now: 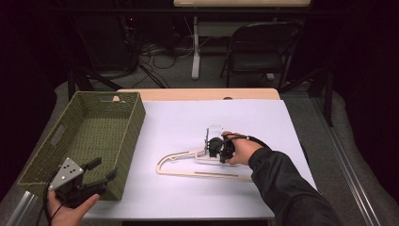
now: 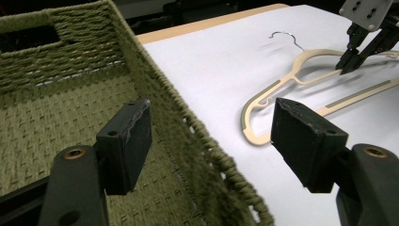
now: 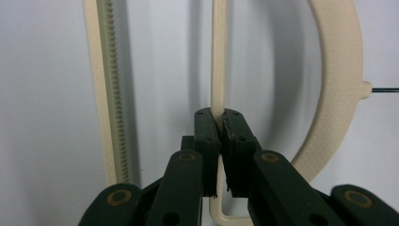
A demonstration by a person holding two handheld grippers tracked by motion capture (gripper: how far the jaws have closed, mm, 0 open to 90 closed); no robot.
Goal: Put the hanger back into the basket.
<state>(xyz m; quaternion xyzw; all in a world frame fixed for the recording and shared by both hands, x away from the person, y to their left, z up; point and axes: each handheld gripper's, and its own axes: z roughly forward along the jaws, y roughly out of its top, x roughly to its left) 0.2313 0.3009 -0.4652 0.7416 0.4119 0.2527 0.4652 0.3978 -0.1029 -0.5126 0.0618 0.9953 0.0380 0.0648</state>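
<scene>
High view: my right gripper (image 1: 217, 149) clamps a thin inner bar of the cream hanger (image 1: 202, 165), jaws pressed tight on it. Hanger lies flat on the white sheet (image 1: 179, 122), just right of the olive woven basket (image 1: 123, 141), long axis running away from the basket, wire hook (image 2: 286, 37) pointing to the table's far edge. Smooth plastic, curved shoulders, ribbed strip along the lower bar. My left gripper (image 1: 96, 172) hangs spread wide over the basket's near corner, holding nothing.
</scene>
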